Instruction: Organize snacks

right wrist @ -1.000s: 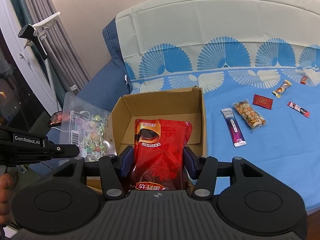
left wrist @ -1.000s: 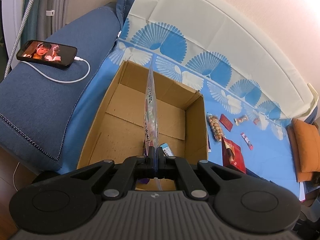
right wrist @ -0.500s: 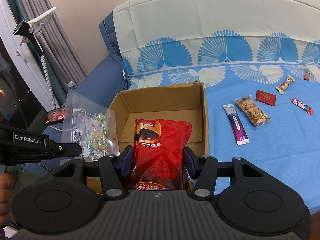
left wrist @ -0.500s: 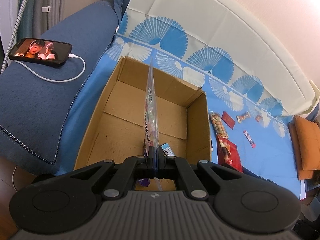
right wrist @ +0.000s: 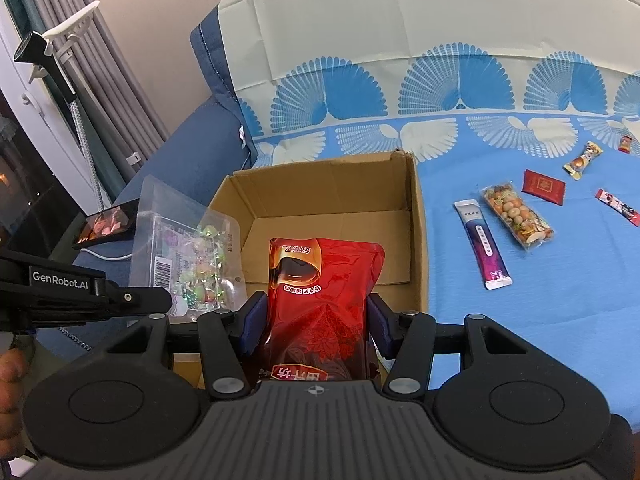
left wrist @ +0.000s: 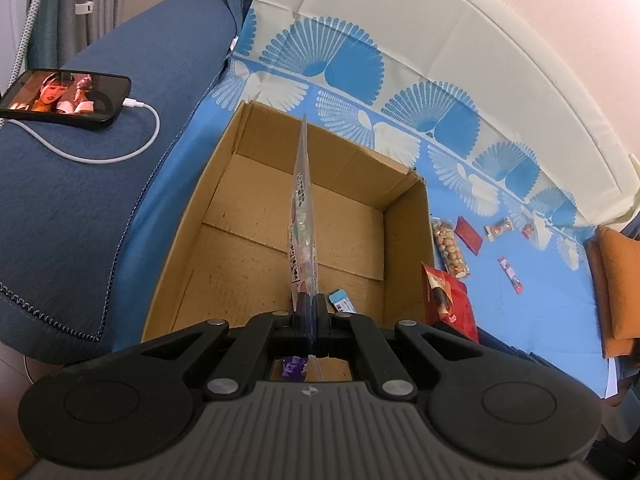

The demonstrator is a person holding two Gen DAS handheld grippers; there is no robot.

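Observation:
An open cardboard box stands on the blue patterned cloth. My left gripper is shut on the edge of a clear bag of wrapped candies, held edge-on over the box; in the right wrist view that candy bag hangs at the box's left rim. My right gripper is shut on a red snack pouch above the box's near edge; the left wrist view has the red pouch just right of the box. A small blue-and-white packet lies inside the box.
Loose snacks lie on the cloth right of the box: a purple stick pack, a nut bag, a red packet, a wrapped candy and a red bar. A phone charges on the blue sofa arm. An orange cushion sits at right.
Both grippers have come forward and lower toward the box with their bags; the box looks larger and nearer in both views. Both grips are unchanged.

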